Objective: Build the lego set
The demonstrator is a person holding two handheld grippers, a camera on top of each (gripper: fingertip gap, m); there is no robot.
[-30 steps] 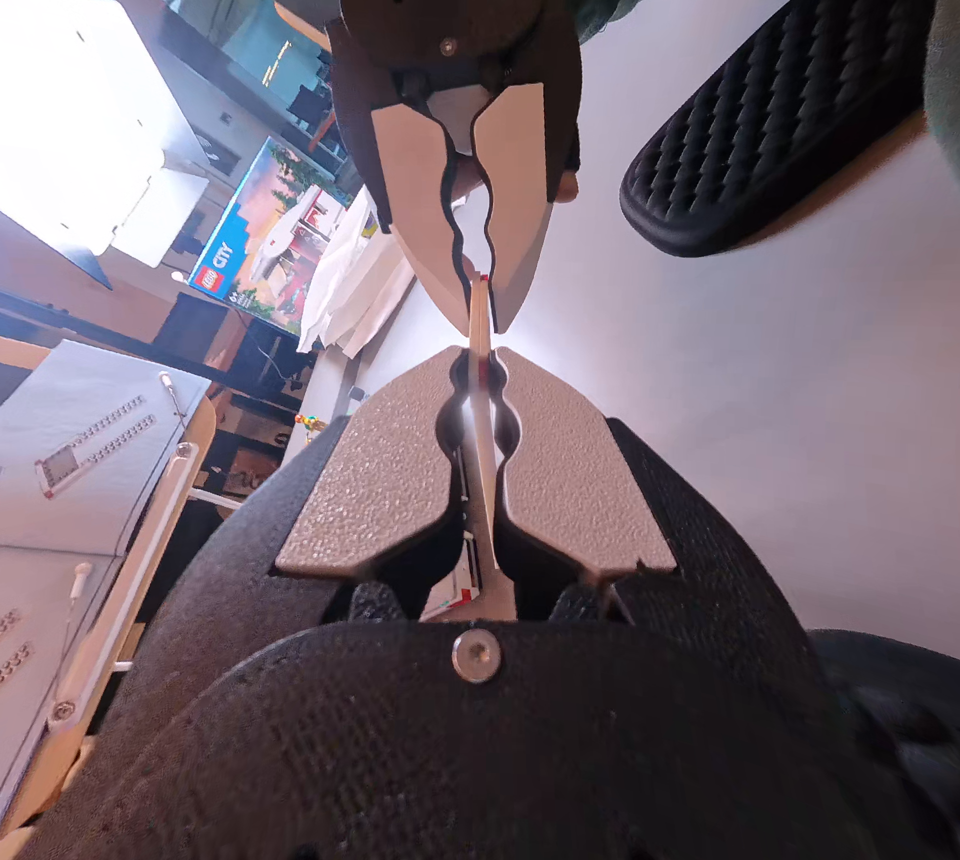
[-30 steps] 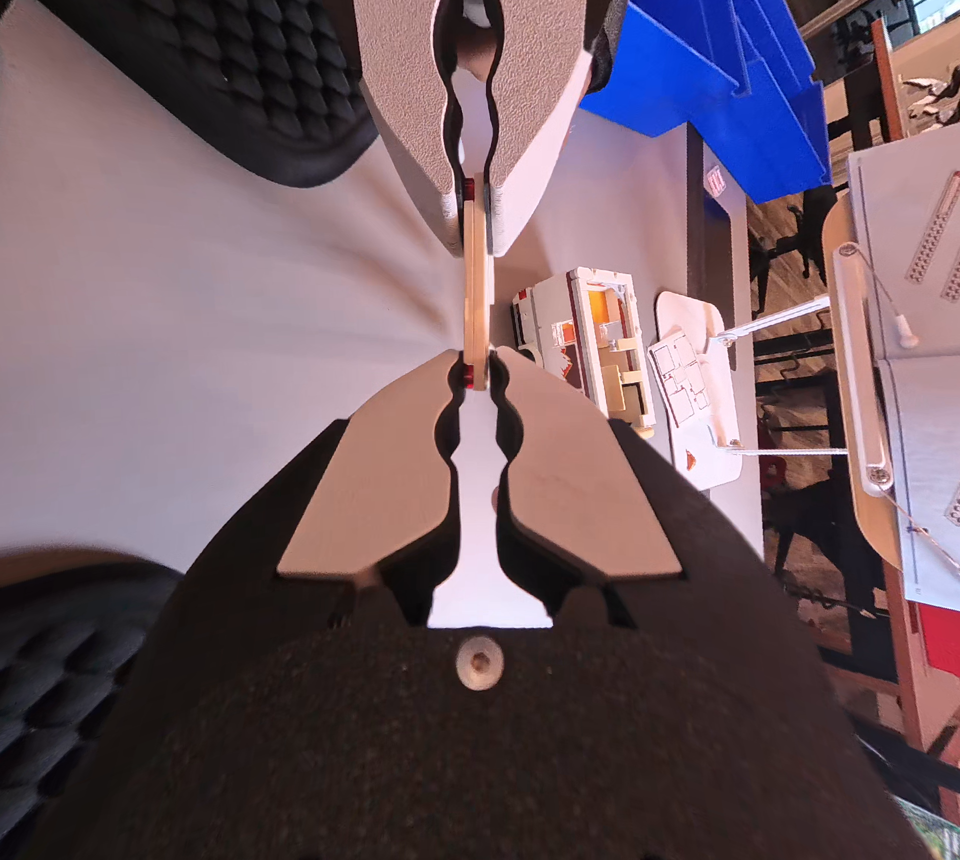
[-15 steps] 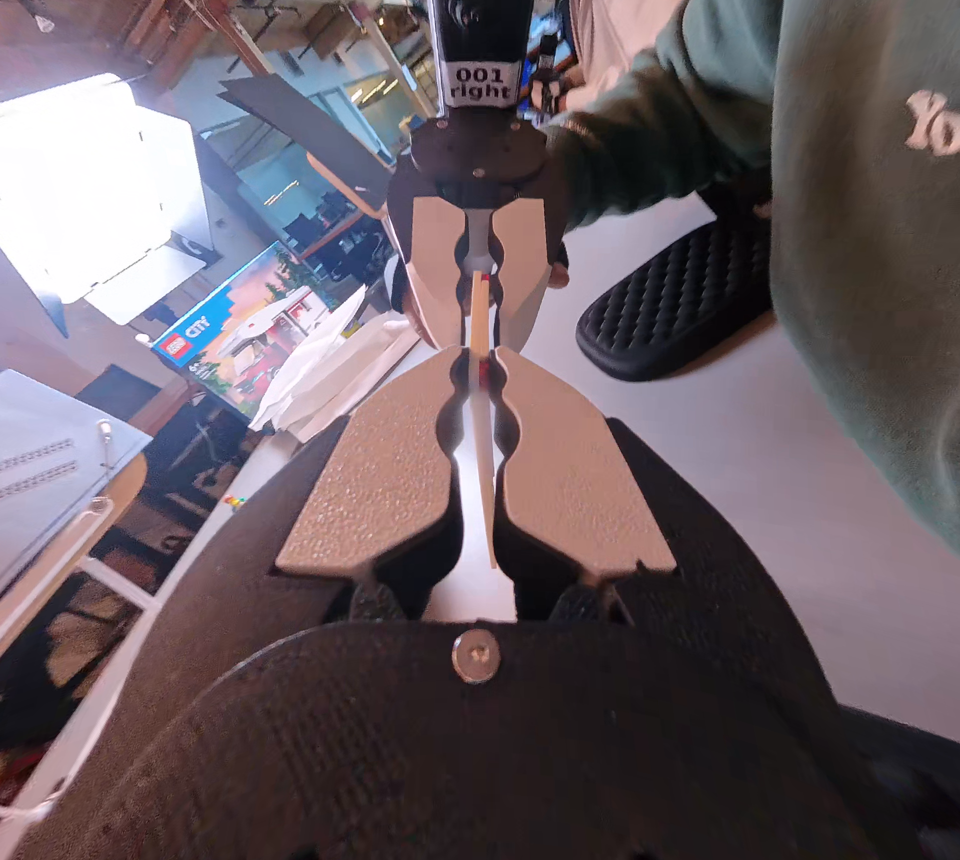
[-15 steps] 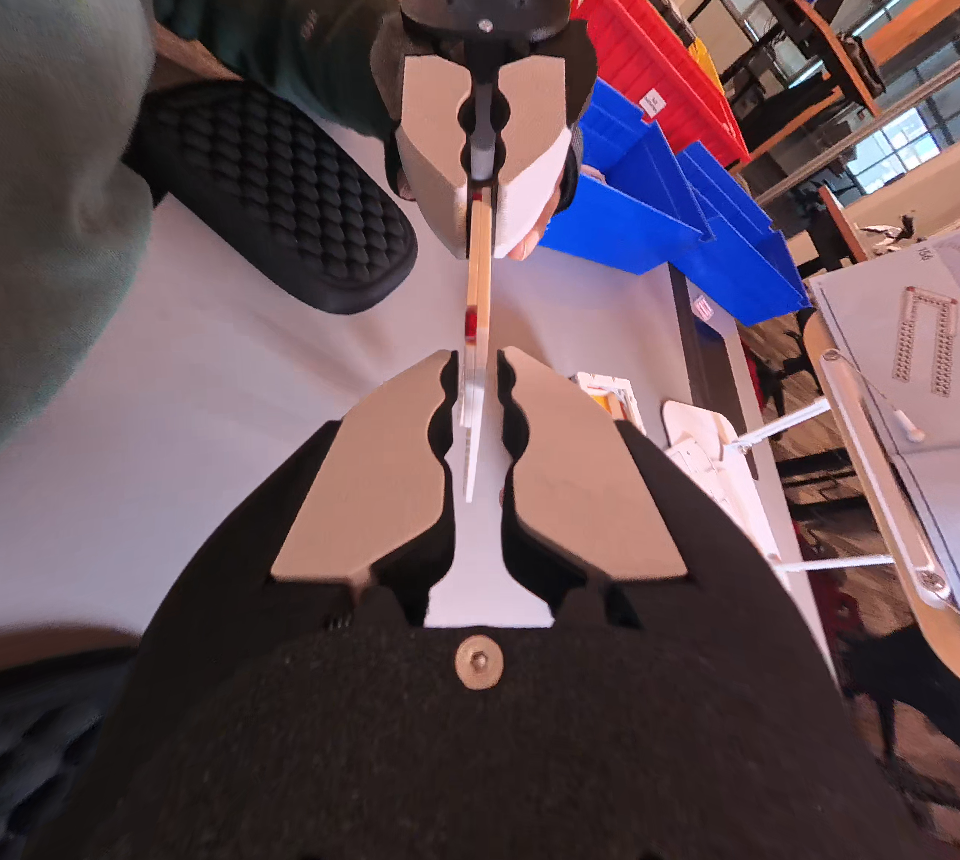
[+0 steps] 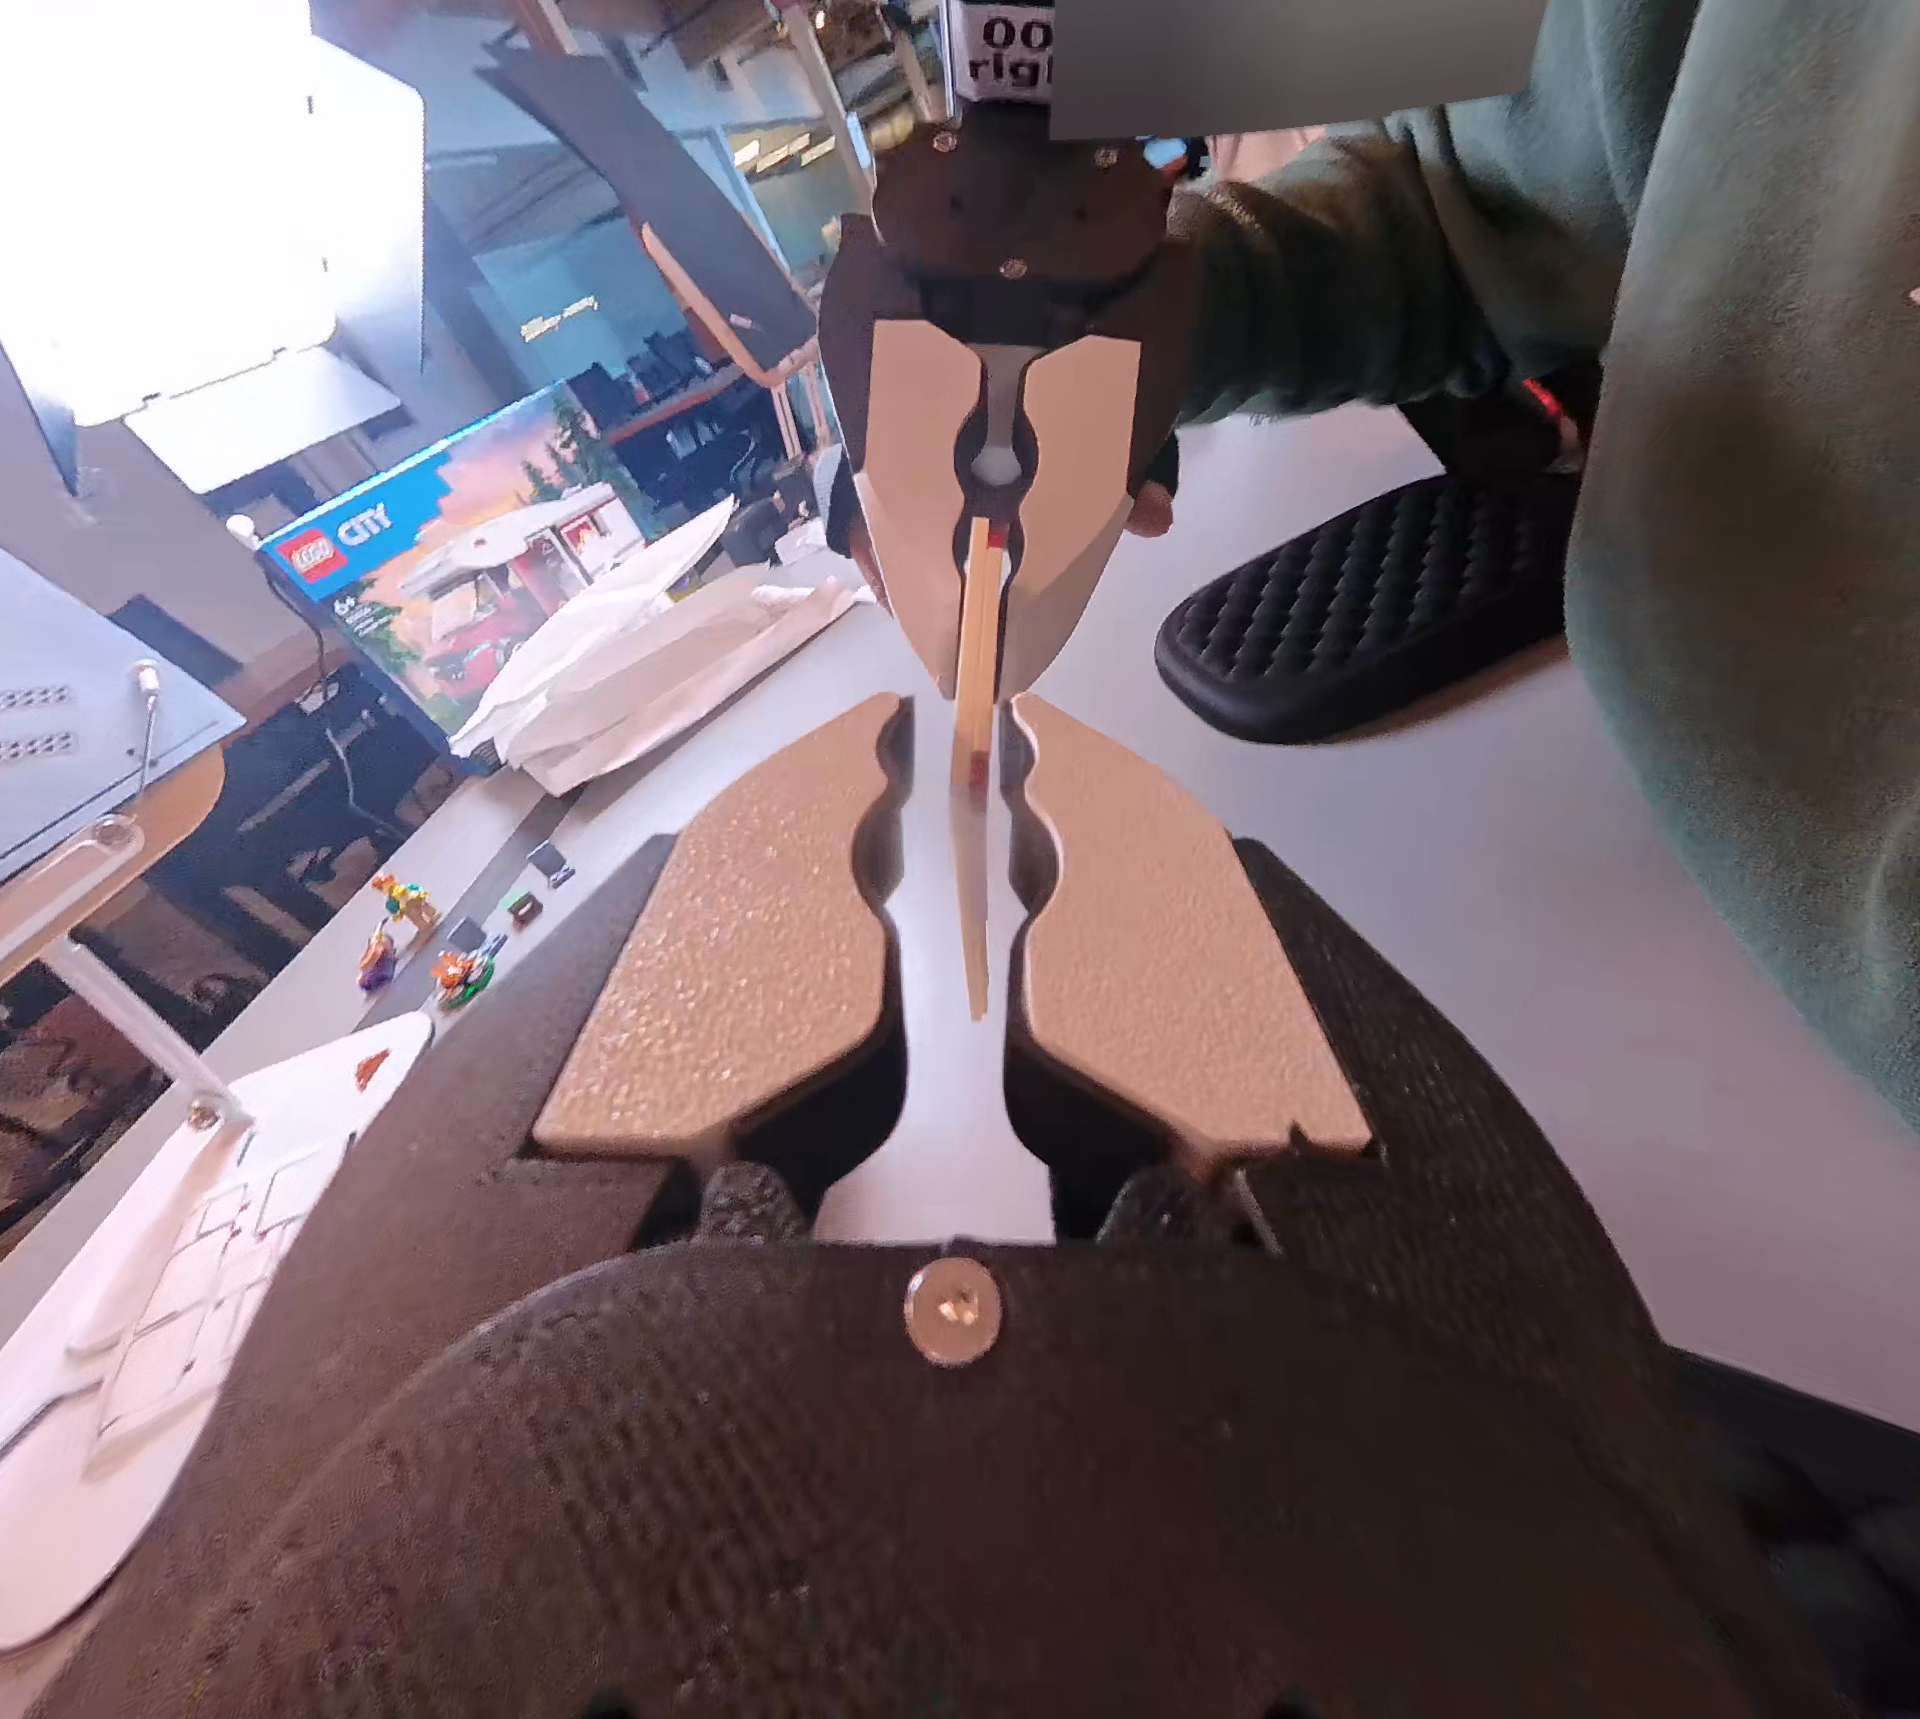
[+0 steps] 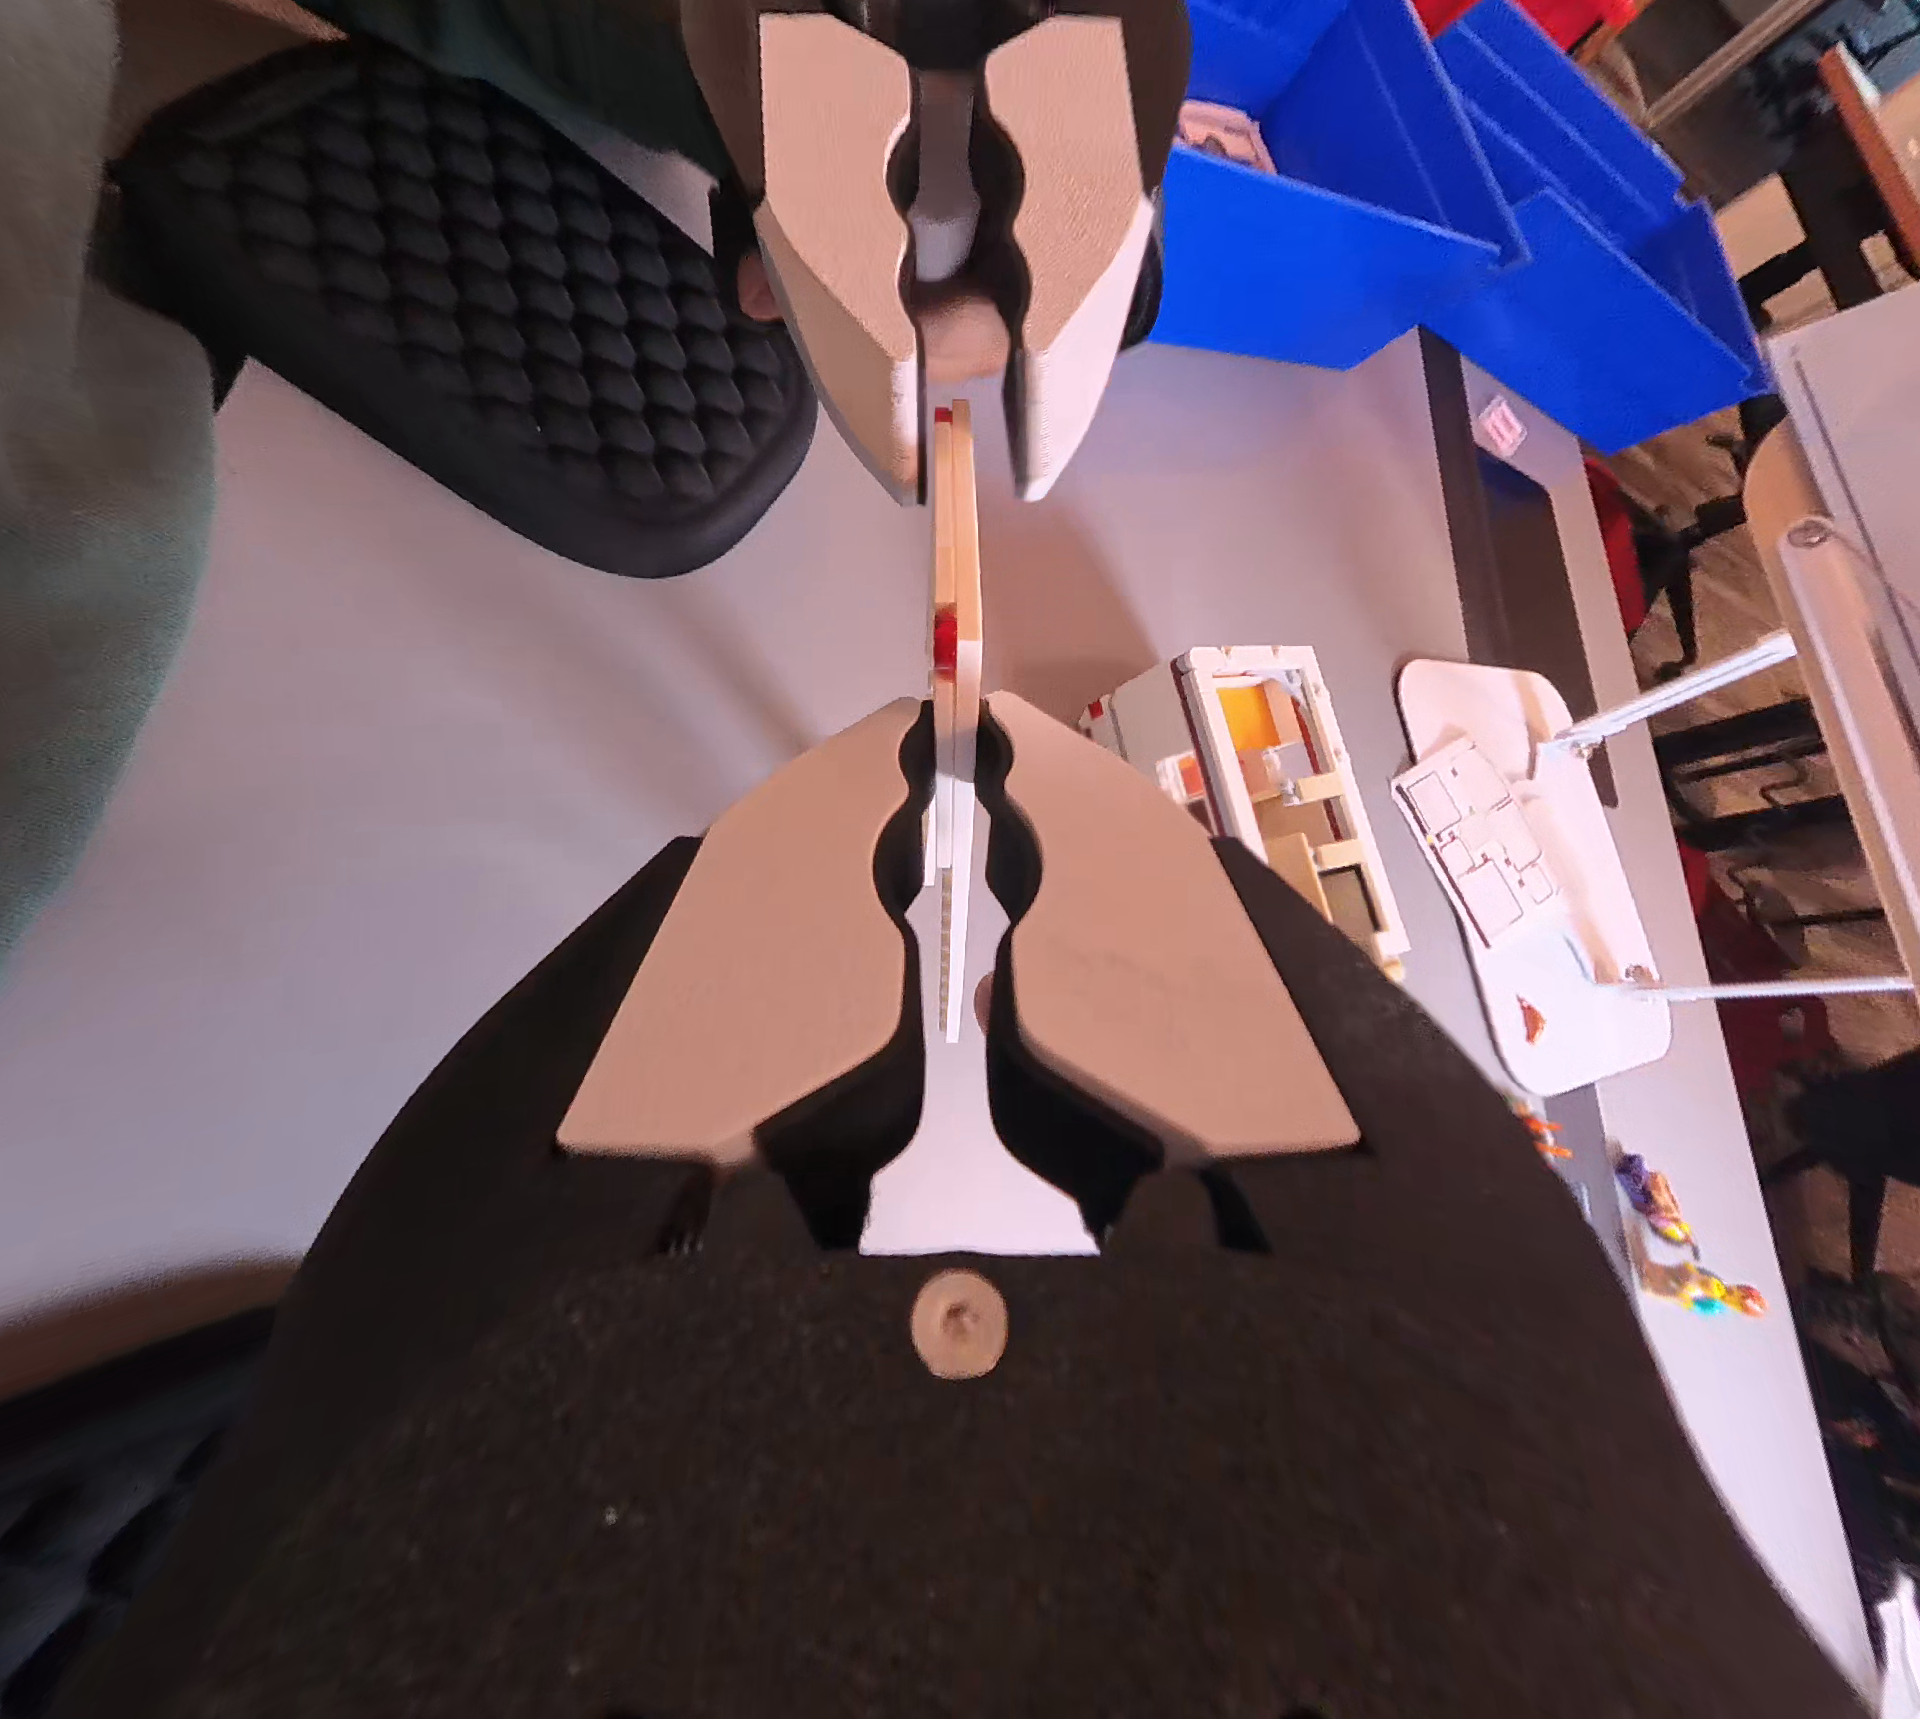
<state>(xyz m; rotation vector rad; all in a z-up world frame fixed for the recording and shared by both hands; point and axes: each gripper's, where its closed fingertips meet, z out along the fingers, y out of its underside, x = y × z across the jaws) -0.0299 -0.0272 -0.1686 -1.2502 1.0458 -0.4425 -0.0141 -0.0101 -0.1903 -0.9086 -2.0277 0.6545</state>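
- Right gripper (image 6: 954,708) pinches a thin tan-and-white brick plate (image 6: 961,568) edge-on, its pads pressed against both faces
- Left gripper (image 5: 961,708) is spread; the plate's far end lies between its fingers, a gap showing on each side
- Plate held above the white table (image 6: 416,786); half-built brick model (image 6: 1278,796) nearby

Thin flat tan-and-white plastic brick plate (image 6: 956,589) with 1 small red piece on its edge, seen edge-on, held above the worktop (image 6: 416,786). One end is clamped between the right gripper (image 6: 954,719) fingers; the other end sits free between the parted left gripper (image 5: 961,713) fingers.
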